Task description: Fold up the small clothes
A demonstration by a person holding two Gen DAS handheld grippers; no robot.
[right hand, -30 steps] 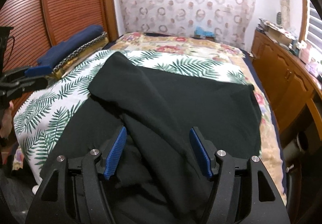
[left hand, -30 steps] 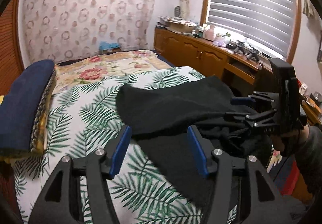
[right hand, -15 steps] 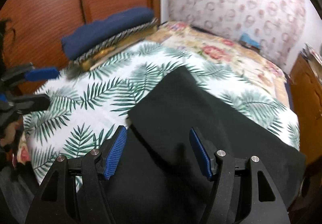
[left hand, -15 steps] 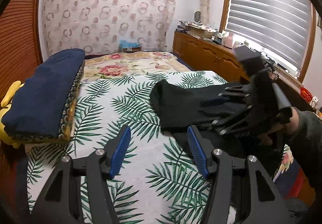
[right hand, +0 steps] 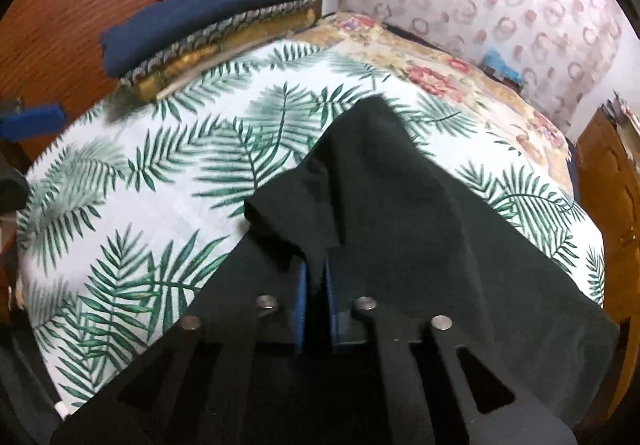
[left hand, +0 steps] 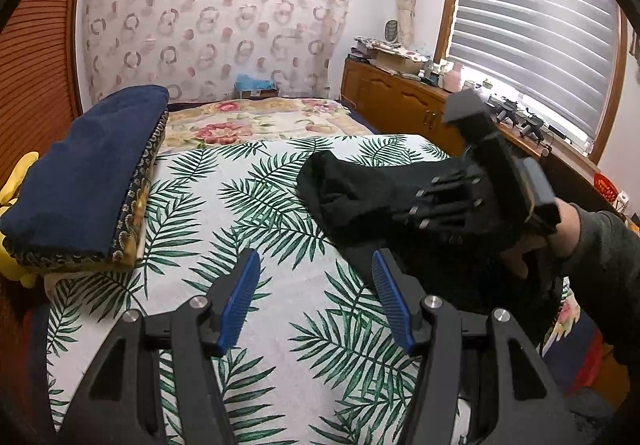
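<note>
Your right gripper (right hand: 316,285) tilts down, clamped on black garment (right hand: 400,205) fold. Your left gripper (left hand: 316,301) hovers released over bare leaf-print bed (left hand: 248,205); garment edge just beside.

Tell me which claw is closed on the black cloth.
The right claw: its blue pads pinch the black cloth. The left claw stands open, holding nothing.

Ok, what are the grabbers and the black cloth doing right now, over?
Right gripper shut on black garment. Left gripper open, empty, over leaf-print sheet. Nothing in the way.
</note>
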